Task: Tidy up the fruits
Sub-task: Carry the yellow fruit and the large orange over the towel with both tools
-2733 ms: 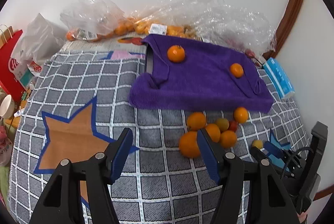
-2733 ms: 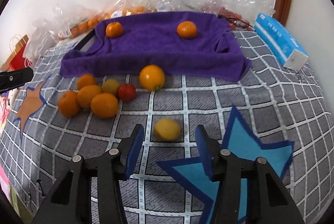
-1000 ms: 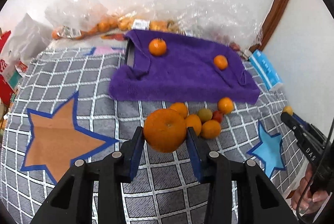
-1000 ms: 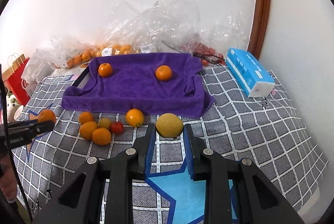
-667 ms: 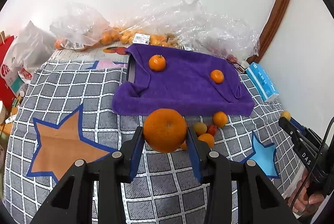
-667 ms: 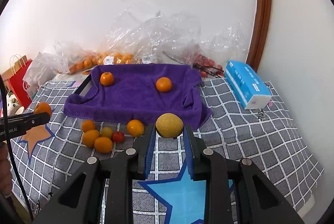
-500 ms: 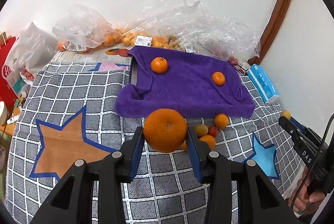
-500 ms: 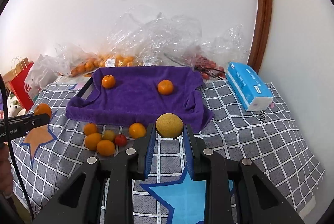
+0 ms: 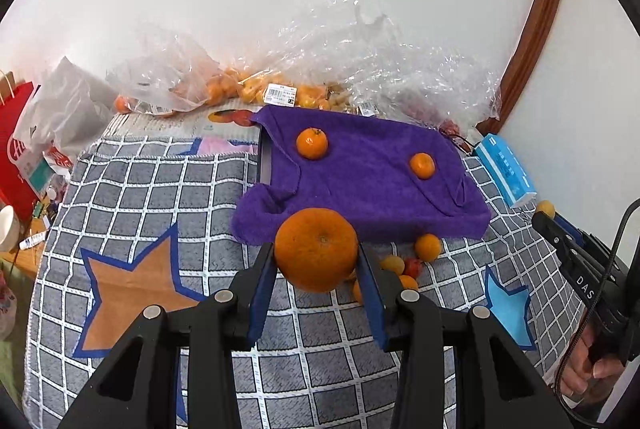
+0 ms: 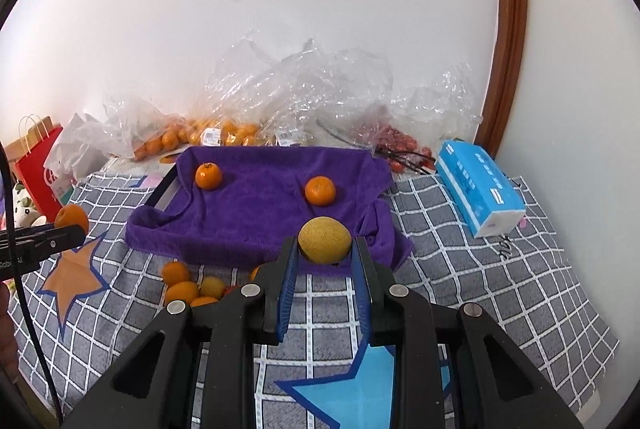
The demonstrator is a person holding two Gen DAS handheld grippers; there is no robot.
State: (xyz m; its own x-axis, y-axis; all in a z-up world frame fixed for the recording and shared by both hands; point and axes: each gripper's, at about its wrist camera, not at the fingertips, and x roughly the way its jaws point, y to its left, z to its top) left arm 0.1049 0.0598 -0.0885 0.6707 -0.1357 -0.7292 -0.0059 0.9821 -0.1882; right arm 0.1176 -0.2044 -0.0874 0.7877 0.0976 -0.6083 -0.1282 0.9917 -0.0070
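My left gripper (image 9: 316, 265) is shut on a large orange (image 9: 316, 249) and holds it above the checked cloth, in front of the purple towel (image 9: 368, 185). My right gripper (image 10: 325, 255) is shut on a yellow lemon (image 10: 325, 239), held above the towel's (image 10: 260, 205) near edge. Two oranges lie on the towel (image 9: 311, 143) (image 9: 422, 165). Several small fruits (image 9: 428, 247) (image 10: 182, 287) lie in a cluster on the cloth in front of the towel. The right gripper also shows in the left wrist view (image 9: 546, 215), the left one in the right wrist view (image 10: 78, 229).
Clear plastic bags with oranges (image 9: 224, 89) and red fruit (image 10: 404, 145) are piled along the back wall. A blue tissue pack (image 10: 478, 187) lies right of the towel. A red paper bag (image 9: 14, 149) stands at the far left. A wooden door frame (image 10: 508, 29) rises at right.
Both grippers closed on fruit and lifted it off the cloth: left took the large orange, right the lemon. Over the last second both have risen and pulled back slightly.
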